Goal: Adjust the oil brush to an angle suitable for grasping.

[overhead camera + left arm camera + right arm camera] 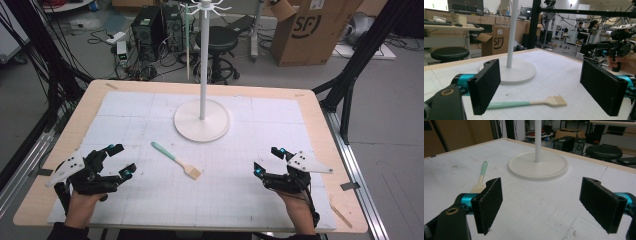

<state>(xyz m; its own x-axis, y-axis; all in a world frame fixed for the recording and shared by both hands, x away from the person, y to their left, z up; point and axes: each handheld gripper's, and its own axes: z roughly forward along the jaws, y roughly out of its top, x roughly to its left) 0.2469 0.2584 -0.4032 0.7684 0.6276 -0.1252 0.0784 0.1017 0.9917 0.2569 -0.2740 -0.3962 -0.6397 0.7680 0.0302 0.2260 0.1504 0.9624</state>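
The left tongs point(121, 160) are held spread wide above the desk point(60, 145), with nothing gripped or touched between the pads. The right tongs point(267, 160) are likewise spread wide and empty. The brush point(176, 160), with its mint-green handle and pale bristles, is seen lying flat on the white mat between both tongs, near the white stand point(202, 120). "SF" is printed on the cardboard box point(310, 27) behind the desk.

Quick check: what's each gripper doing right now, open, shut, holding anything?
Left gripper: open, holding nothing; the brush lies on the table ahead of it.
Right gripper: open, holding nothing, nothing between its jaws.
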